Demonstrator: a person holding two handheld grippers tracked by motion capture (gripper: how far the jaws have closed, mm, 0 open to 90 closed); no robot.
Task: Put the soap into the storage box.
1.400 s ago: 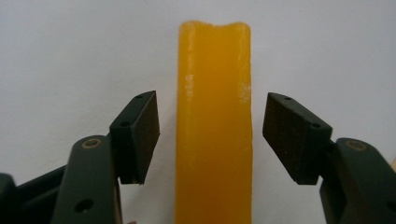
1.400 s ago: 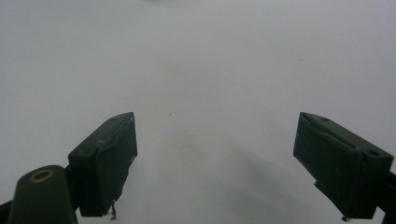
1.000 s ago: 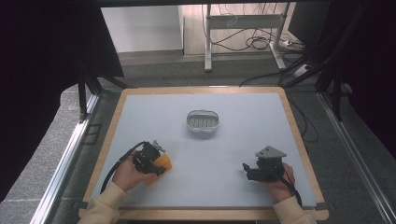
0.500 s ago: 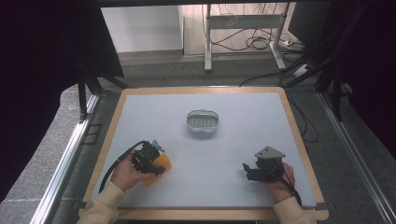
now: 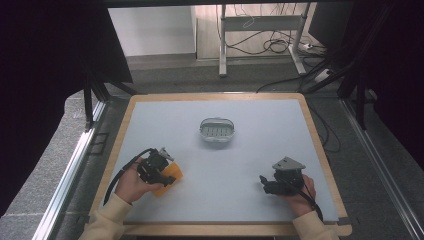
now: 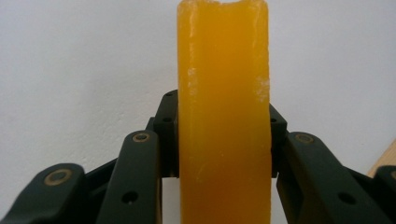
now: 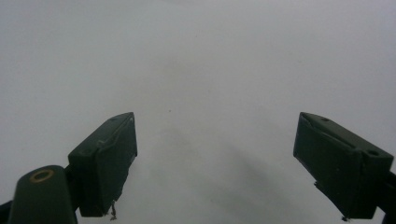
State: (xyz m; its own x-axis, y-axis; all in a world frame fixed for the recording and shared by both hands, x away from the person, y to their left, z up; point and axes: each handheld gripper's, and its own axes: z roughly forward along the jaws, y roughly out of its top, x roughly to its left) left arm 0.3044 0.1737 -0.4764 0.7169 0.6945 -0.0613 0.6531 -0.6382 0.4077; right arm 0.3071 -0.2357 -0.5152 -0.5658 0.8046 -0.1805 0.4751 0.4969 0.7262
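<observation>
Two tools: left tool (image 5: 162, 172) clamps orange block (image 6: 223, 112), keep squeeze centred; right tool (image 7: 215, 168) gapes, idle on counter (image 5: 250, 150)

Pale table (image 5: 240, 150) bears a small grey tray (image 5: 217, 130).

Grey floor (image 5: 165, 75), cables (image 5: 270, 46), perhaps desk legs (image 5: 222, 45)

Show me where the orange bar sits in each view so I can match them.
High view: orange bar near the table's front left, at the left claw.
Left gripper view: bar upright at centre, clamped between the jaws.
Right gripper view: bar not in it; the right claw is open over bare table.
Shared landmark: the pale grey table top.
</observation>
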